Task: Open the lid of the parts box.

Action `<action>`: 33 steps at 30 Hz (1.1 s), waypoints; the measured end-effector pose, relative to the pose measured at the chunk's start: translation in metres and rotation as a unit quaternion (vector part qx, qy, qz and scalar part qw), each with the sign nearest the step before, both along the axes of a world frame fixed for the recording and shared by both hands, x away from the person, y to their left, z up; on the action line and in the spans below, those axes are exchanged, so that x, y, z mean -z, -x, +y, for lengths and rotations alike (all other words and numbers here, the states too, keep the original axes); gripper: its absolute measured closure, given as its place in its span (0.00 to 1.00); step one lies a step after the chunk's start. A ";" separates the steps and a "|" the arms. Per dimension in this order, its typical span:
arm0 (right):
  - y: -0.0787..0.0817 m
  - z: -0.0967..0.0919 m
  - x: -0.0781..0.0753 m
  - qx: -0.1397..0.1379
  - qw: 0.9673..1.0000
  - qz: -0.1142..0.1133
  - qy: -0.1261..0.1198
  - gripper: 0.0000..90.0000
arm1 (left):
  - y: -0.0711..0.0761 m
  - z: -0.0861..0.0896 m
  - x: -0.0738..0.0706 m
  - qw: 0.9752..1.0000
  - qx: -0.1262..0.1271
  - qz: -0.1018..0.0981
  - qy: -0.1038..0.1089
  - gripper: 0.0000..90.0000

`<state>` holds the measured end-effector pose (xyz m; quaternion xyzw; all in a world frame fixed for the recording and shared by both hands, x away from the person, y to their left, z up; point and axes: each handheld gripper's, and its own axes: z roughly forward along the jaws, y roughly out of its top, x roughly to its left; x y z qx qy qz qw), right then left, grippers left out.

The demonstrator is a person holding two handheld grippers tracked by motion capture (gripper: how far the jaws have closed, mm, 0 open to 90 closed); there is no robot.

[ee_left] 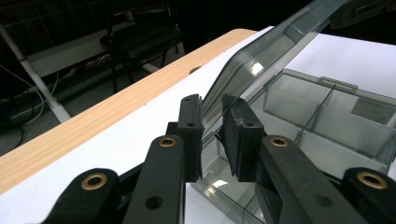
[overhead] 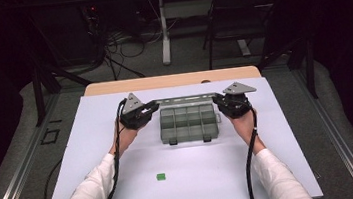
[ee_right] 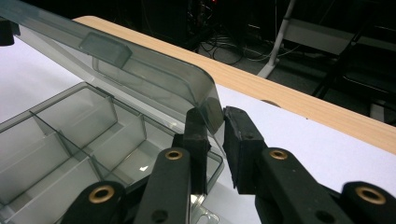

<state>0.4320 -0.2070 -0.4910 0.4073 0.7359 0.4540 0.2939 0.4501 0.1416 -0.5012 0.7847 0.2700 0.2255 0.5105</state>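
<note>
A clear grey compartment box [overhead: 187, 124] sits mid-table on the white mat, its lid [overhead: 184, 98] raised and standing up along the far side. My left gripper [overhead: 153, 108] is shut on the lid's left edge, and my right gripper [overhead: 217, 102] is shut on its right corner. In the left gripper view the lid [ee_left: 261, 60] runs up from between my jaws [ee_left: 212, 116], above the empty compartments [ee_left: 327, 116]. In the right gripper view the lid's rounded corner [ee_right: 205, 100] sits between my jaws [ee_right: 215, 123], beside the box's dividers [ee_right: 70, 135].
A small green block [overhead: 161, 176] lies on the white mat [overhead: 125, 196] near the front, apart from the box. The wooden table edge [overhead: 172, 80] runs just behind the lid. Beyond it are a desk leg [overhead: 164, 35], cables and a chair [overhead: 235, 17].
</note>
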 end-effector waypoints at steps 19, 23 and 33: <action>-0.013 0.001 -0.001 0.018 1.000 0.015 -0.008 0.91 | -0.011 -0.002 -0.004 1.000 -0.011 0.004 -0.001 0.88; -0.016 0.001 0.000 0.022 1.000 0.018 -0.012 0.91 | -0.014 -0.004 -0.004 1.000 -0.016 0.004 -0.003 0.89; -0.023 0.002 0.004 0.030 0.999 0.026 -0.017 0.92 | -0.019 -0.006 -0.002 1.000 -0.026 0.009 -0.002 0.89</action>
